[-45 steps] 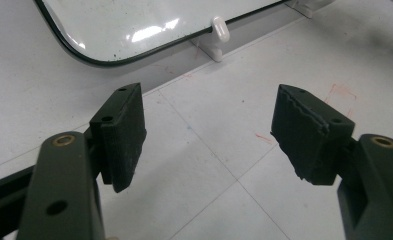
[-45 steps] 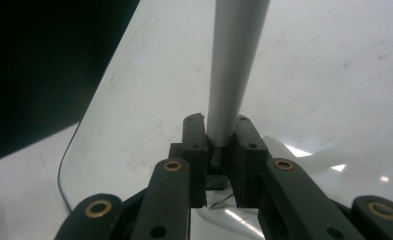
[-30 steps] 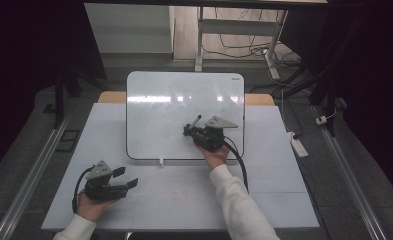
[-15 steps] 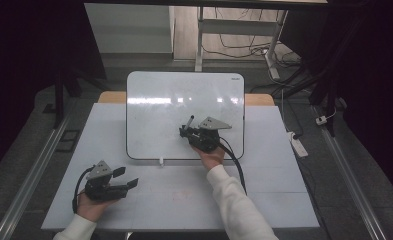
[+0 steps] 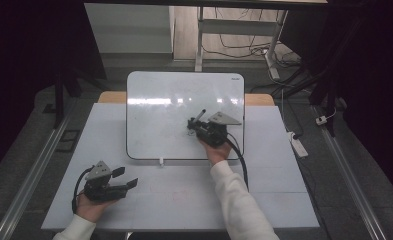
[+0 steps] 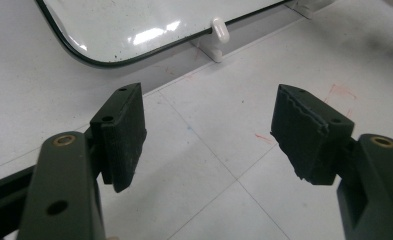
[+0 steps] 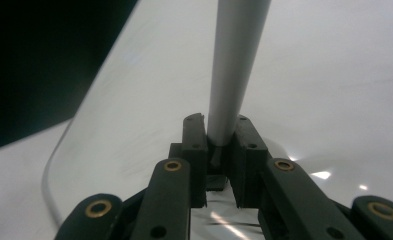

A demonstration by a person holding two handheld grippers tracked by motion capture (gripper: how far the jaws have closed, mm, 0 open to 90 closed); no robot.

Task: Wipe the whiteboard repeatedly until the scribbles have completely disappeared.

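A slim marker (image 5: 199,117) with a grey barrel and a dark far end stands clamped between the closed jaws of the right tongs (image 5: 193,125), over the right half of the whiteboard (image 5: 159,110). In the right gripper view the barrel (image 7: 234,65) rises straight out from between the two pads, smooth and pale grey, with its tip out of frame. In the high view it slants up and toward the far right. The whiteboard is a white, glossy panel with rounded corners and a thin dark rim, lying flat on the far middle of the counter (image 5: 284,165); ceiling lights reflect off it.
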